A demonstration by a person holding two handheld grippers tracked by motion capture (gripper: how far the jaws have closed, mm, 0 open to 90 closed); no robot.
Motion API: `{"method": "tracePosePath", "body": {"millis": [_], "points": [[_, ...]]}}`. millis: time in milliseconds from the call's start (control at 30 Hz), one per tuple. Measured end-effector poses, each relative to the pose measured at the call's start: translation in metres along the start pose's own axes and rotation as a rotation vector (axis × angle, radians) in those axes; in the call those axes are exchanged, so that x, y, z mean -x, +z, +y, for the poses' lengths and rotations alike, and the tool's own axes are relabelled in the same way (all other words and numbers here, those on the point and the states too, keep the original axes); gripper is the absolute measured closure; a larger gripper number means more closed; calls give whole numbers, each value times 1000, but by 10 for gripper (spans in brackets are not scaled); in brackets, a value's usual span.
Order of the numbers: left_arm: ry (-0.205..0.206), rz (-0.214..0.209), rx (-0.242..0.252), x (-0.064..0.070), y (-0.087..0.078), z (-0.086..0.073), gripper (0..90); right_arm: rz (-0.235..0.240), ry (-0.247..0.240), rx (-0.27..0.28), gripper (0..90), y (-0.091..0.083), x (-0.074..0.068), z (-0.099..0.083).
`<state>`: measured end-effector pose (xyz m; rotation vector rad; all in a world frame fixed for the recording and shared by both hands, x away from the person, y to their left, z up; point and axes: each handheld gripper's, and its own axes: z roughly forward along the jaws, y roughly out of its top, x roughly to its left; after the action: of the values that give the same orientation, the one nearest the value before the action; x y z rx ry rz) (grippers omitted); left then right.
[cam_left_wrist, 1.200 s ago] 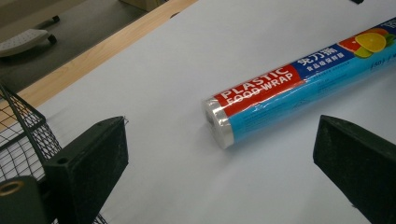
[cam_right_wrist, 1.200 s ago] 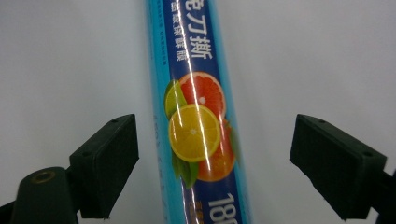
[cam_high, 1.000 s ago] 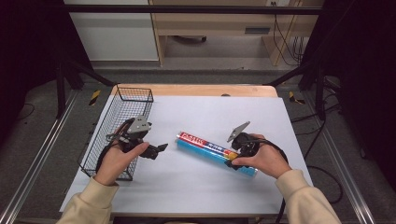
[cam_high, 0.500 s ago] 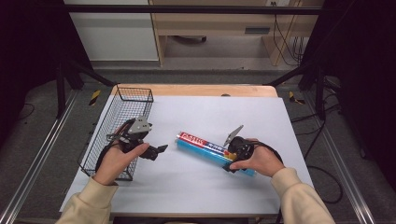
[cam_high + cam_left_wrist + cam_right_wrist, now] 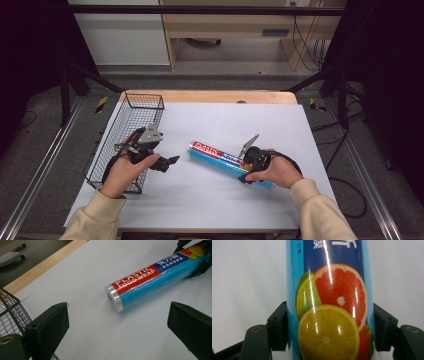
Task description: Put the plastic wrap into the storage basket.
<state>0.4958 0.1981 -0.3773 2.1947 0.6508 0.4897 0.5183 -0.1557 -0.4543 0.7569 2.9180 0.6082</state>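
A blue roll of plastic food wrap (image 5: 216,155) with a red label lies slantwise on the white table top (image 5: 225,120). My right gripper (image 5: 246,168) is shut on the roll's fruit-printed end; in the right gripper view both jaws press the sides of the roll (image 5: 329,285) around the right gripper (image 5: 329,327). My left gripper (image 5: 169,162) stands open a little left of the roll's capped end, beside the wire basket (image 5: 134,124). The left gripper view shows the roll (image 5: 140,281) lying ahead of the left gripper (image 5: 120,322), whose jaws are wide apart.
The black wire basket (image 5: 11,312) stands along the table's left edge. A wooden strip (image 5: 210,96) runs along the far edge. Bare white surface spreads behind and in front of the roll.
My right hand and gripper have shifted slightly left and nearer along the roll's end. The left gripper and the roll have stayed in place.
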Motion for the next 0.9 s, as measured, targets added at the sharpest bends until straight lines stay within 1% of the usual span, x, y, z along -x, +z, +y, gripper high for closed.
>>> {"method": "tracePosePath", "body": {"millis": [133, 200, 233, 367, 400, 467, 533, 600, 667, 700, 767, 800, 833, 867, 900], "points": [[-4, -2, -4, 0, 1, -1, 39, -8, -13, -3, 315, 0, -2, 0], [-3, -1, -6, -1, 1, -1, 39, -19, -28, -8, 318, 0, -3, 0], [-2, 0, -8, -1, 0, -1, 39, -23, -26, -10, 320, 0, -4, 1], [-4, 1, -9, -2, 0, -2, 41, -62, -61, -11, 324, 0, -10, 1], [-2, 0, -10, -2, 0, -1, 42, -70, -62, -13, 324, -1, -11, 1], [0, 0, -15, -2, 1, -1, 42, -93, -86, -6, 325, -2, -13, 1], [10, -8, -20, -2, 3, 0, 44, -119, -104, -15, 325, -5, -16, 2], [19, -10, -22, -2, 3, 2, 45, -141, -131, -10, 325, -8, -19, 2], [40, -22, -18, -3, 3, 7, 46, -153, -156, -4, 325, -14, -24, 4], [52, -27, -26, -3, 3, 9, 48, -155, -159, 3, 325, -16, -26, 5], [101, -31, -53, -3, 2, 15, 48, -162, -207, -4, 325, -25, -29, 10], [126, -40, -64, -3, 1, 19, 49, -162, -211, -5, 324, -29, -30, 12], [126, -40, -64, -3, 1, 19, 48, -162, -211, -5, 324, -29, -30, 12], [180, -57, -85, 1, -1, 27, 48, -176, -251, 9, 324, -41, -32, 19], [193, -63, -89, 3, -2, 30, 48, -183, -255, 14, 324, -45, -33, 21]]}}
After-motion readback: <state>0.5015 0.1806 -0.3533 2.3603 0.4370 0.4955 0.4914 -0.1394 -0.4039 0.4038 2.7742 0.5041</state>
